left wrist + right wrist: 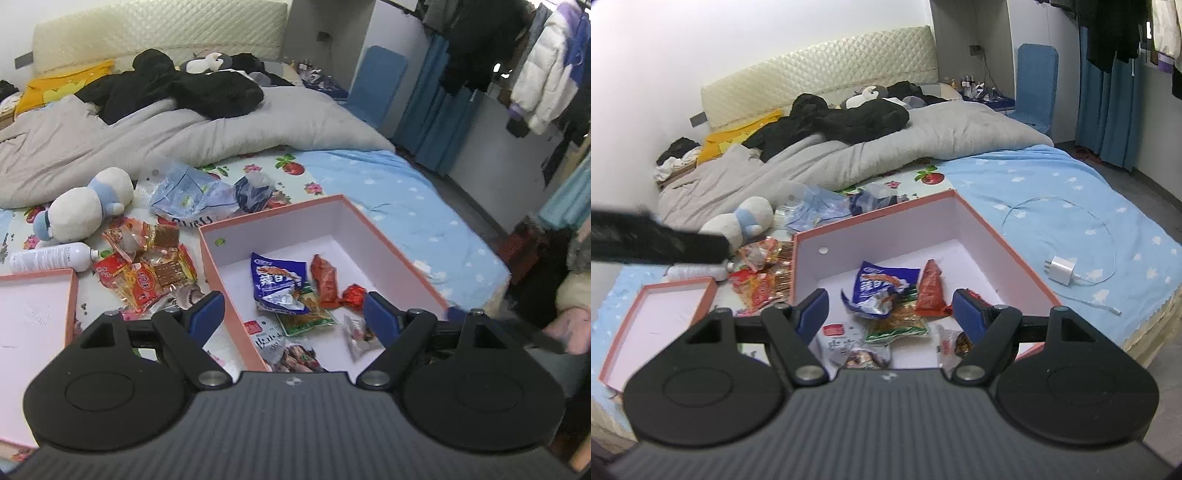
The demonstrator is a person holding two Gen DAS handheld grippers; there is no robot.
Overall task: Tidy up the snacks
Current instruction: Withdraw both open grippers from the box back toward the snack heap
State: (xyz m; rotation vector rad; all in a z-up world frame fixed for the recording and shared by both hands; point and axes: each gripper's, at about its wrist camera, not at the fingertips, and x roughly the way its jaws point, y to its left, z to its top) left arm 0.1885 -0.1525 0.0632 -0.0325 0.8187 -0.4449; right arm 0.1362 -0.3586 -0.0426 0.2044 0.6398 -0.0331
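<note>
Left gripper [293,314]: jaws spread wide, holding nothing, above the near end of the box [391,243]. Right gripper [890,312]: likewise spread and holding nothing, over the same box [997,236].

The box is rigid card, coral outside, white inside. It contains crinkled foil and plastic snack packets, including a blue packet [279,280], an orange-red packet [325,282] and a green-edged packet [306,314].

Left of the box lies a loose pile of glossy red-orange snacks [147,269]; nearer, the shallow box lid [33,314].

Only the right view shows the white charger [1062,268] with its cable on the blue sheet. Only the left view shows a hand [572,325] at the right edge.

Beyond: a soft plush toy [85,206], then the grey quilt [184,133].
</note>
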